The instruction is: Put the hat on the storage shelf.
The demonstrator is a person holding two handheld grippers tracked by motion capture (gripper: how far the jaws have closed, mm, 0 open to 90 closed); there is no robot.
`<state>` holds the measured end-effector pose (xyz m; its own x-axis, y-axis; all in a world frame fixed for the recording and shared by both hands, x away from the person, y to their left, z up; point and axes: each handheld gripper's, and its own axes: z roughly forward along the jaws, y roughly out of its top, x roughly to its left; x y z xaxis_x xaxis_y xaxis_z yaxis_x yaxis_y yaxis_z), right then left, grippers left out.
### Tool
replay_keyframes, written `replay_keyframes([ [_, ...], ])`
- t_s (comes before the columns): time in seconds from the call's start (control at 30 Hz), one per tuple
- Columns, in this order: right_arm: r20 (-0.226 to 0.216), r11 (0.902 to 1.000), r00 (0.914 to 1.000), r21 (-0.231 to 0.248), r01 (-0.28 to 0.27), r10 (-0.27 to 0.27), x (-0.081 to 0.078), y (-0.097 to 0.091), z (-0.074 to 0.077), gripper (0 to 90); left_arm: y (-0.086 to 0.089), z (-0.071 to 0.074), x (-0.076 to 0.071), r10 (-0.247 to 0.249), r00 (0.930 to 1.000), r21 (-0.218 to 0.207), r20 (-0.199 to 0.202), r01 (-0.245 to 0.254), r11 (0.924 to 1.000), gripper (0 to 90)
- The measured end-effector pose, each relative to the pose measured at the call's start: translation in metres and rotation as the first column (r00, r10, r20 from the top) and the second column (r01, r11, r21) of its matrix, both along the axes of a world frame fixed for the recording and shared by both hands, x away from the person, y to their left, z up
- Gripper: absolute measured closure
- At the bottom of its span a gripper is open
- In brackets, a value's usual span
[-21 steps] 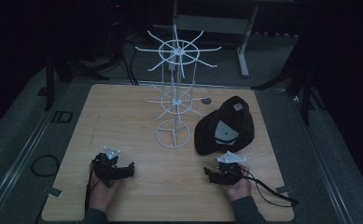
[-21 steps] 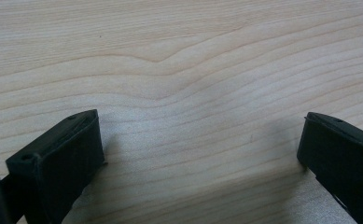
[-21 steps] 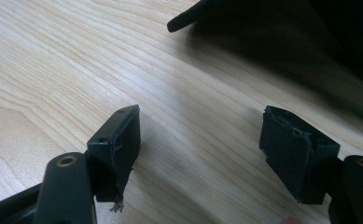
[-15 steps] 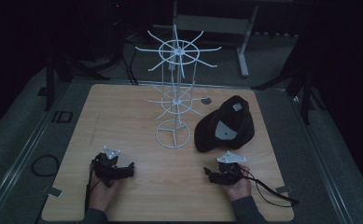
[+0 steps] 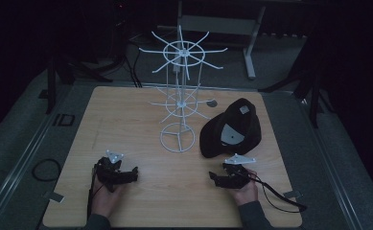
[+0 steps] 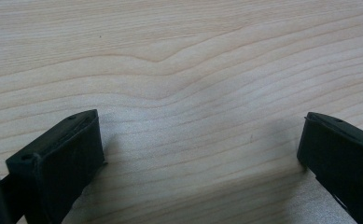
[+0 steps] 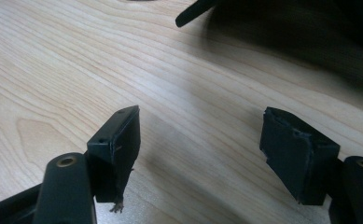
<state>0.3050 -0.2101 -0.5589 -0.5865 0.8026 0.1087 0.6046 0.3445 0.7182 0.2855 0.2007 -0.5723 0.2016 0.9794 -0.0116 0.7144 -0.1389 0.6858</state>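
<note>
A black cap [image 5: 232, 129] with a grey patch lies on the right part of the wooden table [image 5: 126, 115]. Its dark brim and crown [image 7: 300, 32] rise beyond the right gripper's jaws. A white wire rack [image 5: 180, 96] with spoke-like hooks stands at the table's middle. My left gripper [image 5: 132, 175] rests near the front left, held by a hand, jaws turned toward the middle. Its jaws stand wide apart over bare wood [image 6: 200, 140]. My right gripper [image 5: 214, 180] rests at the front right, just in front of the cap. It is open [image 7: 200, 135], nothing between its pads.
A small grey disc [image 5: 212, 102] lies on the table behind the cap. Cables [image 5: 275, 194] trail from the right gripper toward the front right edge. Dark stands and a metal frame [image 5: 251, 43] surround the table's far side. Bare wood lies between the two grippers.
</note>
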Motion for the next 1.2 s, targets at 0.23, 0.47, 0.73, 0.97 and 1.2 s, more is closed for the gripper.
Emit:
replay_keyframes([
  [0.23, 0.073, 0.999, 0.9969, 0.036, 0.026, -0.029, 0.001, 0.0, 0.013, 40.4, 0.0, 0.0, 0.0, 0.0, 1.0, 0.001, -0.001, 0.0, 1.0, 0.2],
  [0.47, 0.109, 0.995, 0.9918, 0.081, 0.058, -0.067, 0.008, 0.007, 0.019, 50.6, 0.0, 0.0, 0.0, -0.001, 1.0, 0.001, -0.001, 0.001, 1.0, 0.2],
  [0.73, 0.128, 0.9902, 0.986, 0.104, 0.094, -0.107, 0.015, 0.021, 0.02, 55.1, 0.0, 0.0, 0.0, 0.0, 1.0, 0.0, -0.001, 0.0, 1.0, 0.2],
  [0.97, 0.104, 0.977, 0.9812, 0.157, 0.145, -0.162, 0.024, 0.027, 0.02, 59.3, 0.0, 0.0, 0.0, 0.0, 1.0, 0.0, -0.001, 0.0, 1.0, 0.2],
  [1.2, 0.075, 0.9661, 0.9779, 0.186, 0.178, -0.195, 0.027, 0.025, 0.022, 64.5, 0.0, 0.0, 0.0, 0.0, 1.0, 0.0, -0.001, 0.0, 1.0, 0.2],
])
